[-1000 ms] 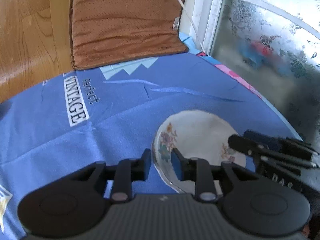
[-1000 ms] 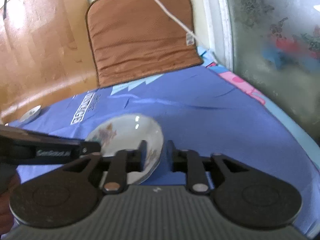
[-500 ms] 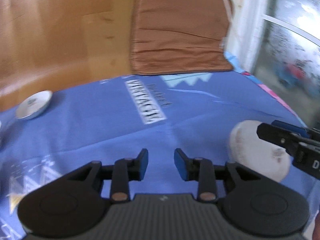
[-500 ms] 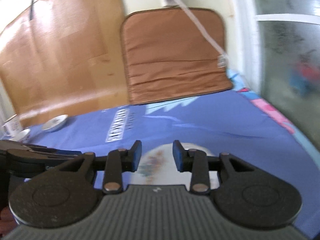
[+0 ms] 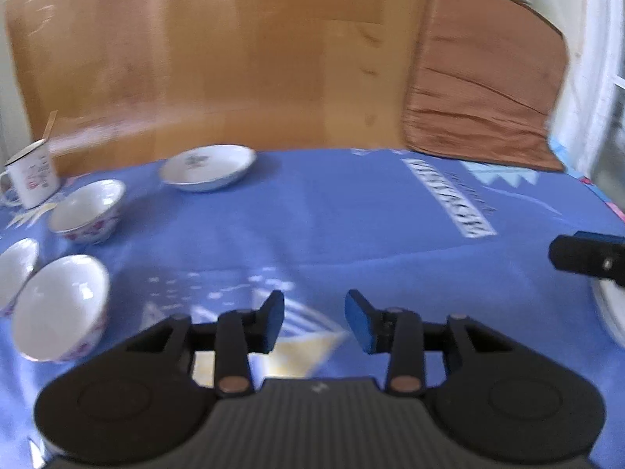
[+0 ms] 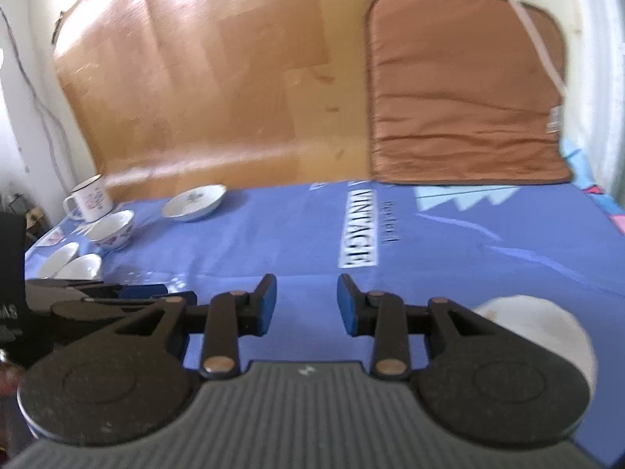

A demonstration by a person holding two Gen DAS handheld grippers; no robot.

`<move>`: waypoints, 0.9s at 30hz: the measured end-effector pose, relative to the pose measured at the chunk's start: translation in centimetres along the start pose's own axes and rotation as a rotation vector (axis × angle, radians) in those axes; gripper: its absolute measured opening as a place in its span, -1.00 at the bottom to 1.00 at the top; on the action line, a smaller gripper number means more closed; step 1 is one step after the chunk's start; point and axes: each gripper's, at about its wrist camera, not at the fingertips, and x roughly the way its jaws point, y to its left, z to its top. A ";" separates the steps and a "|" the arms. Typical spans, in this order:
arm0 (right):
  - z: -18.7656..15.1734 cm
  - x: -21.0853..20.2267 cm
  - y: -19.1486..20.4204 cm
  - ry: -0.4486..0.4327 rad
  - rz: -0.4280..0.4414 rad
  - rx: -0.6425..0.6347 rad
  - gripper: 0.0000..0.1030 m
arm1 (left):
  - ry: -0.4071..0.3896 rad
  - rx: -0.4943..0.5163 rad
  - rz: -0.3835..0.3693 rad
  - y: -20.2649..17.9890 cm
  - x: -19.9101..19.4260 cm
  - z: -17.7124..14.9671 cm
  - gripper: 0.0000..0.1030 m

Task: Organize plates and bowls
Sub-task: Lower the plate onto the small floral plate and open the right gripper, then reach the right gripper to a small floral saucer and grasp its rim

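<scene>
My left gripper hangs over the blue cloth with its jaws opening and nothing between them. A shallow white plate lies at the far side, with three white floral bowls to the left. My right gripper stands open and empty over the cloth. A white floral plate rests at its lower right, partly hidden by the gripper body. In the right wrist view the far plate and the bowls sit at the left. The right gripper's fingertip shows at the left view's right edge.
A white enamel mug stands at the far left. A brown cushion leans against the wall at the back right. A wooden board stands behind the table. The blue tablecloth covers the table.
Both grippers swung left, away from the floral plate, which now lies on the cloth at the right. The far plate, bowls and mug came into view. The left jaws widened.
</scene>
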 end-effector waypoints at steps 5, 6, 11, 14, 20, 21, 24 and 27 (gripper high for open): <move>2.3 3.6 1.6 0.079 0.066 0.014 -0.27 | -0.034 -0.074 0.053 3.9 1.4 -0.8 -0.31; 2.8 4.5 1.9 0.091 0.074 0.010 -0.27 | -0.028 -0.100 0.045 4.5 1.7 -0.9 -0.31; 6.0 10.1 3.7 0.154 0.097 0.013 -0.29 | -0.074 -0.137 0.026 5.3 1.6 -1.1 -0.29; 7.9 14.0 4.6 0.212 0.128 0.057 -0.30 | -0.130 -0.157 0.029 5.5 0.9 -1.3 -0.29; 10.4 22.1 7.1 0.307 0.169 0.154 -0.27 | -0.160 -0.201 0.006 6.2 0.6 -1.1 -0.28; 10.5 23.1 7.6 0.317 0.170 0.162 -0.27 | -0.157 -0.209 0.000 6.4 0.6 -1.0 -0.28; 11.1 25.8 8.9 0.340 0.142 0.168 -0.28 | -0.144 -0.234 -0.017 6.8 0.7 -0.9 -0.27; 11.3 27.9 9.8 0.377 0.109 0.174 -0.49 | -0.134 -0.243 -0.023 7.0 1.0 -0.8 -0.28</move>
